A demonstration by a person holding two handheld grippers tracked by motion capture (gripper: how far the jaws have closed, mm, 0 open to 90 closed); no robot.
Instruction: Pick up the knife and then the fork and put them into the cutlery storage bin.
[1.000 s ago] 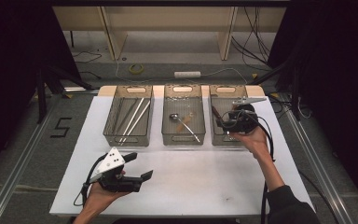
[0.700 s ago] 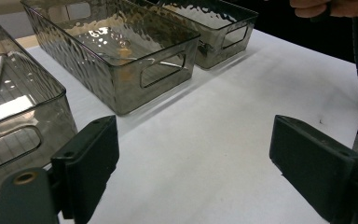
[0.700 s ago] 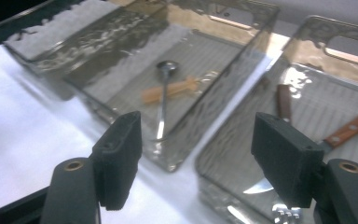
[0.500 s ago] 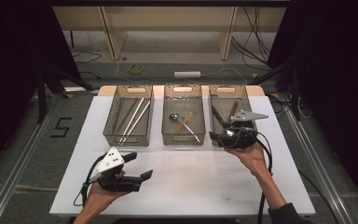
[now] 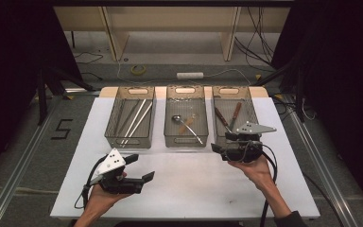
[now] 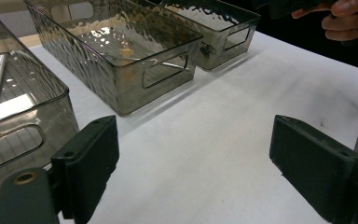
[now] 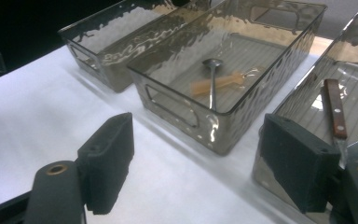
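Note:
Three smoky clear bins stand in a row on the white table (image 5: 194, 194). The left bin (image 5: 128, 142) holds long metal rods (image 5: 134, 118). A metal spoon (image 5: 185, 126) and a small wooden piece (image 7: 223, 81) lie in the middle bin (image 5: 185, 141). Inside the right bin (image 5: 254, 109) are wooden-handled knives (image 5: 221, 118). My right gripper (image 5: 222, 142) hovers just in front of the right bin, pointing left; its jaws have just been opening and stand open with nothing between them (image 7: 200, 149). My left gripper (image 5: 141, 168) rests low near the front left, open and empty (image 6: 196, 149).
The floor behind the table carries cables, a white power strip (image 5: 190, 75) and a yellow tape roll (image 5: 138, 69). Metal rails run along both sides of the table. Bare white tabletop lies between the two grippers.
My right gripper has come back from over the right bin towards the near edge and dropped in front of it, jaws wider. The left gripper has stayed put.

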